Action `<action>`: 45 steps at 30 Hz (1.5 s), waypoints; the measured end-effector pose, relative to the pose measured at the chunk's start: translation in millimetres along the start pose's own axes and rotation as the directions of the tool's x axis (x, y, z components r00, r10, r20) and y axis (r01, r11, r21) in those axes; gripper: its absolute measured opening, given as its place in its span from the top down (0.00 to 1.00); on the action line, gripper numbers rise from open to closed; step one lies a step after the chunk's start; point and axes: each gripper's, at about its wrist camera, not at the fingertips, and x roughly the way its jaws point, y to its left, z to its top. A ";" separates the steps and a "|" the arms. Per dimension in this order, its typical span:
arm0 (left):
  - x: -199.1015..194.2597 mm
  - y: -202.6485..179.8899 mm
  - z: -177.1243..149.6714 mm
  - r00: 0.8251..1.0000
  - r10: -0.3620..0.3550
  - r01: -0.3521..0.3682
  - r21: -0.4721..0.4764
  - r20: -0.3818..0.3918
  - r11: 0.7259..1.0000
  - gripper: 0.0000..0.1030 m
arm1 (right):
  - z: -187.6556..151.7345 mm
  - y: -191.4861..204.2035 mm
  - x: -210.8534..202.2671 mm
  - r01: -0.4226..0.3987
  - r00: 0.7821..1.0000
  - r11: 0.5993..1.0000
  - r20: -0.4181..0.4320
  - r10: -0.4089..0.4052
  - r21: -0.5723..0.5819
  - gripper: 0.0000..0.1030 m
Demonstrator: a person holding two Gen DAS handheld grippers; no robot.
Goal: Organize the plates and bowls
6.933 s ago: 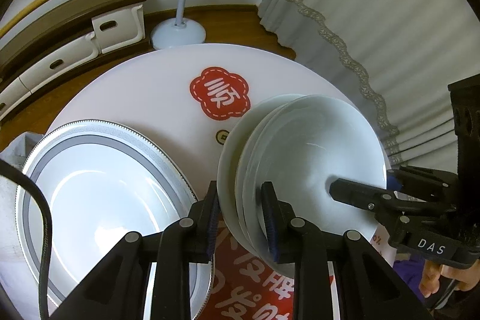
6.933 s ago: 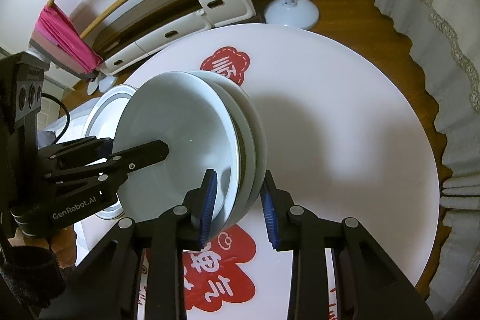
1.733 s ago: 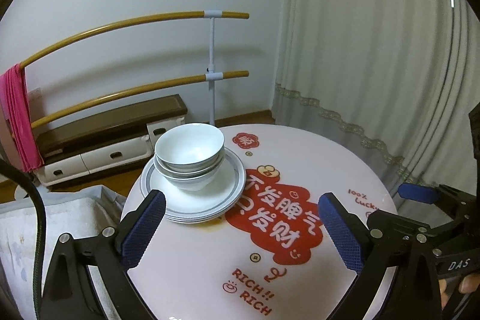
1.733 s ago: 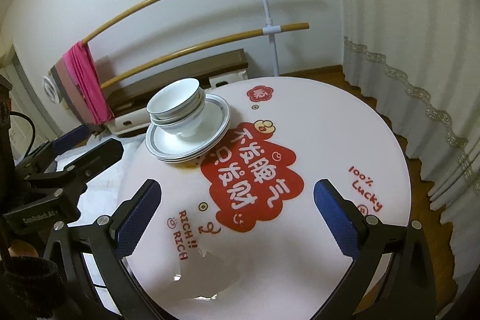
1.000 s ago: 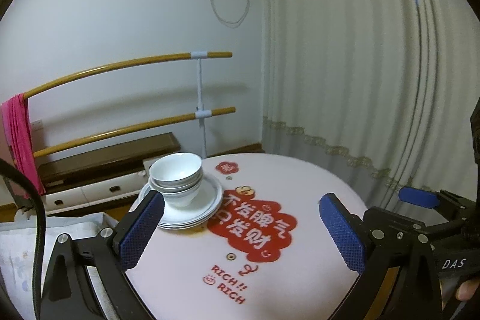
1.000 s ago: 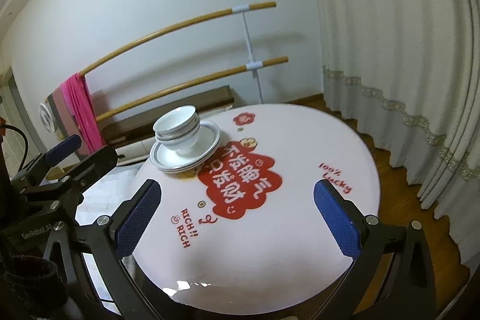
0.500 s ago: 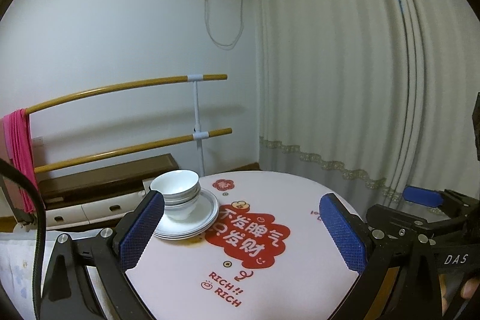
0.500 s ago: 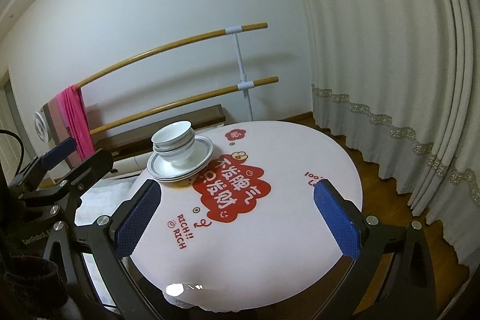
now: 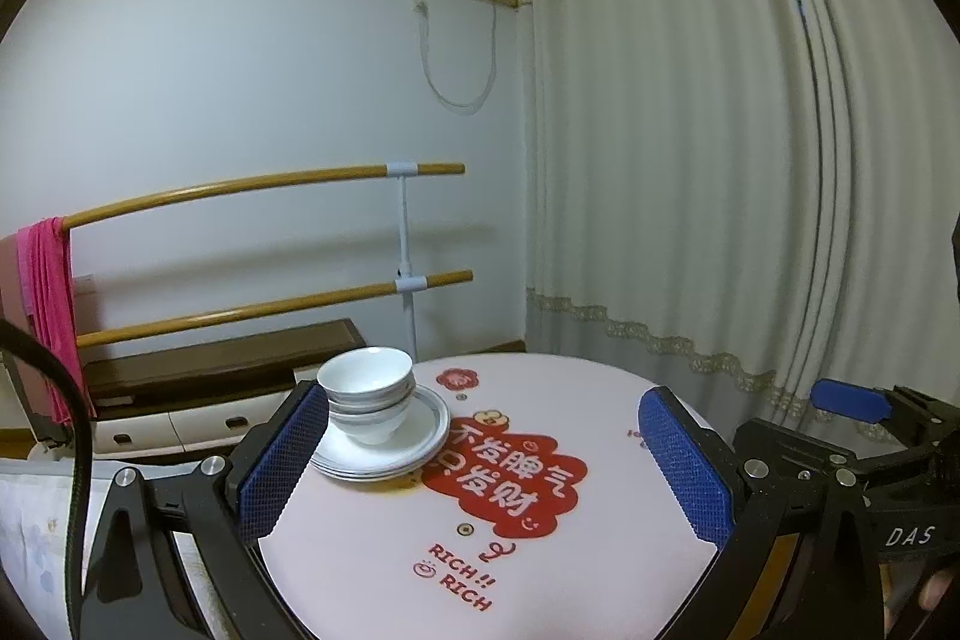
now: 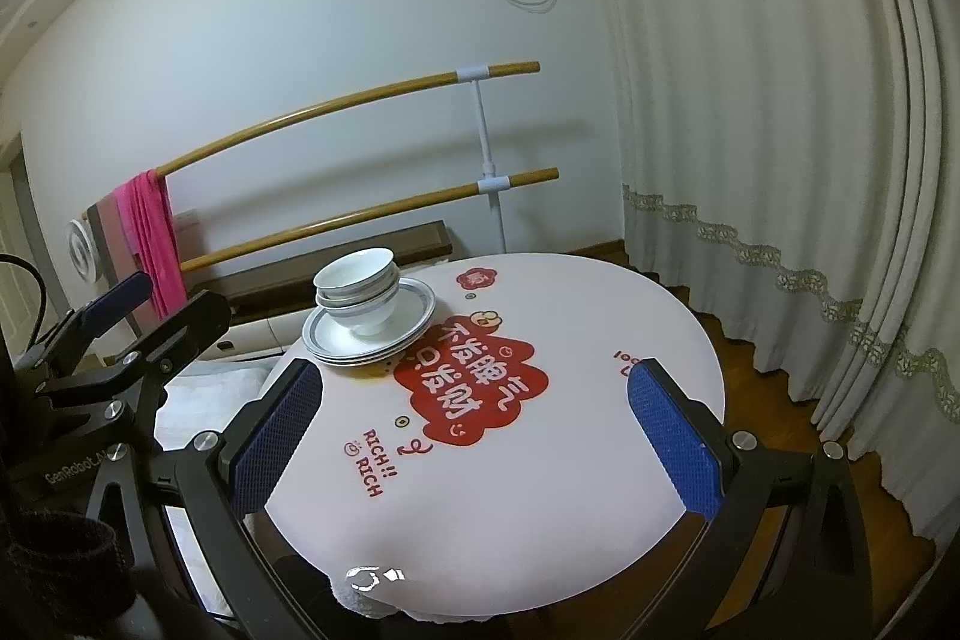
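Observation:
A stack of white bowls (image 9: pixel 367 399) (image 10: pixel 357 294) sits upright on a stack of grey-rimmed plates (image 9: pixel 414 445) (image 10: pixel 403 325) at the far left of the round white table (image 9: pixel 576 568) (image 10: pixel 540 490). My left gripper (image 9: pixel 485 466) is open wide, held back from the table, its blue pads empty. My right gripper (image 10: pixel 474 433) is likewise open and empty, well short of the dishes. Each gripper shows at the edge of the other's view.
A red printed patch (image 10: pixel 468 388) covers the table's middle. Two wooden rails (image 10: pixel 360 100) on a white stand, a pink cloth (image 10: pixel 147 232), a low bench (image 9: pixel 222 358) and long curtains (image 10: pixel 780 160) surround the table. White fabric (image 9: pixel 30 526) lies at left.
Both grippers had been shut on the tilted bowls; now the bowls rest on the plates. Both grippers have opened wide and pulled back and up, so the table looks smaller.

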 end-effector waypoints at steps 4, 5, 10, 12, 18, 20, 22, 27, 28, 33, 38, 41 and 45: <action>1.5 2.6 -5.6 1.000 -0.013 0.013 -0.009 0.015 1.000 0.01 | -0.2 4.7 -3.4 0.013 1.000 1.000 0.023 -0.012 -0.015 0.00; 1.4 3.8 -7.2 1.000 -0.018 0.019 -0.014 0.024 1.000 0.01 | -0.7 5.6 -4.5 0.015 0.999 1.000 0.030 -0.015 -0.017 0.00; 6.1 6.6 -18.5 0.998 -0.023 0.024 -0.021 0.059 0.999 0.01 | -4.4 8.1 -8.3 0.032 0.997 0.999 0.065 -0.031 -0.018 0.00; 9.9 6.8 -22.5 0.998 -0.019 0.021 -0.017 0.063 1.000 0.01 | -6.4 8.2 -7.1 0.039 0.997 0.999 0.064 -0.038 -0.009 0.00; 13.7 10.2 -31.4 0.994 -0.024 0.026 -0.023 0.110 0.999 0.01 | -8.3 9.0 -6.8 0.046 0.996 0.999 0.076 -0.045 0.000 0.00; 18.5 11.1 -34.3 0.994 -0.027 0.030 -0.026 0.104 0.999 0.01 | -8.8 11.3 -8.6 0.064 0.994 0.998 0.094 -0.062 -0.011 0.00; 22.8 11.8 -36.3 0.994 -0.031 0.034 -0.031 0.103 0.999 0.01 | -9.4 12.9 -8.7 0.075 0.992 0.997 0.100 -0.073 -0.017 0.00; 31.3 12.3 -40.2 0.995 -0.033 0.037 -0.033 0.095 0.999 0.01 | -10.9 12.6 -5.3 0.086 0.992 0.996 0.093 -0.084 -0.014 0.00; 29.2 11.9 -40.0 0.995 -0.033 0.037 -0.035 0.094 0.999 0.01 | -11.1 12.6 -4.8 0.085 0.992 0.996 0.089 -0.084 -0.013 0.00; 28.2 10.6 -38.6 0.995 -0.032 0.036 -0.035 0.095 0.999 0.01 | -11.2 12.0 -4.1 0.084 0.993 0.996 0.087 -0.082 -0.012 0.00; 27.2 8.2 -38.5 0.995 -0.029 0.032 -0.034 0.093 0.999 0.01 | -11.3 10.5 -4.2 0.083 0.993 0.997 0.083 -0.082 -0.009 0.00; 25.3 7.5 -39.6 0.995 -0.028 0.031 -0.033 0.093 0.999 0.01 | -10.5 9.3 -2.5 0.083 0.993 0.997 0.081 -0.083 -0.006 0.00; 24.8 6.5 -40.2 0.995 -0.029 0.032 -0.032 0.096 0.999 0.01 | -10.6 8.9 -2.0 0.084 0.993 0.996 0.081 -0.083 -0.007 0.00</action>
